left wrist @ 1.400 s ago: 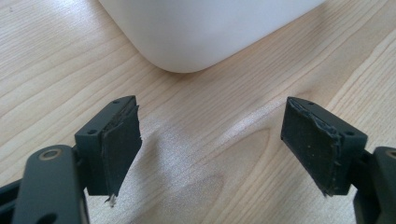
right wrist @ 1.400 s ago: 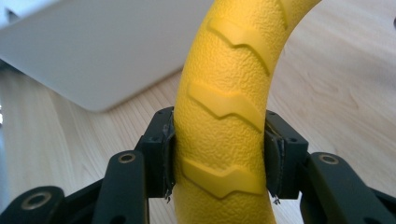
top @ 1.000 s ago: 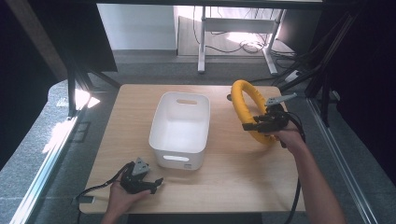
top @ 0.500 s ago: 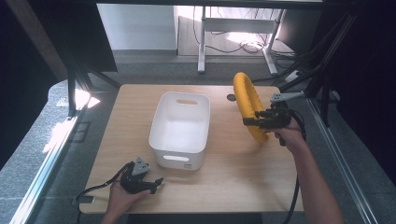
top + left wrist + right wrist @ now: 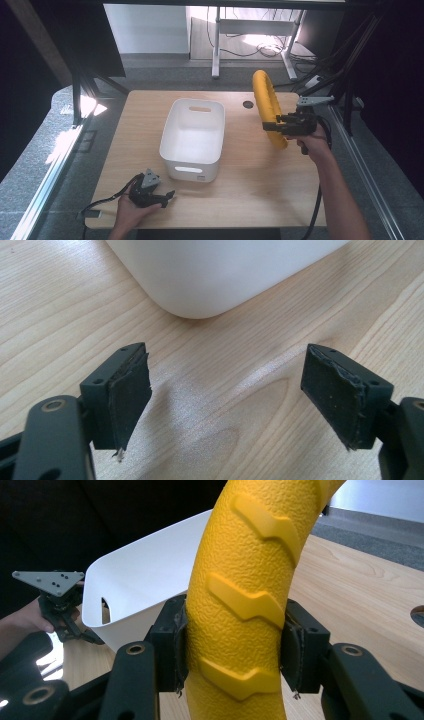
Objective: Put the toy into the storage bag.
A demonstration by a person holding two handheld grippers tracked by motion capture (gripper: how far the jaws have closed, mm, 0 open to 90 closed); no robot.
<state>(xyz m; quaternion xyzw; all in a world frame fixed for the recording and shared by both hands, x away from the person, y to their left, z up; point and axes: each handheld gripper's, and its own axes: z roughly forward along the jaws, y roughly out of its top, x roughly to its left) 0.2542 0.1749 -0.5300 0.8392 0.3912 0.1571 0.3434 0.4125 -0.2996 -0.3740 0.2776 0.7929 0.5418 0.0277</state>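
Note:
A yellow textured ring point(image 5: 268, 107) hangs upright above the right side of the wooden table point(image 5: 250, 185), seen nearly edge-on in the high view. My right gripper point(image 5: 272, 125) is shut on its lower part; in the right gripper view both pads clamp the yellow ring point(image 5: 245, 595). A white tub point(image 5: 193, 138) stands in the middle of the table, empty. My left gripper point(image 5: 167, 196) rests low at the front left of the table, open, with nothing between its fingers. In the left gripper view, the left gripper point(image 5: 225, 395) faces the rounded corner of the white tub point(image 5: 215, 270).
A round cable hole point(image 5: 248, 104) sits in the table behind the tub, near the ring. Black frame bars point(image 5: 350, 95) stand just off the table's right side. The other hand and gripper point(image 5: 60, 600) appear beyond the tub in the right gripper view.
The right gripper has lifted the yellow ring and turned it from face-on to nearly edge-on, upright. The left gripper has stayed put.

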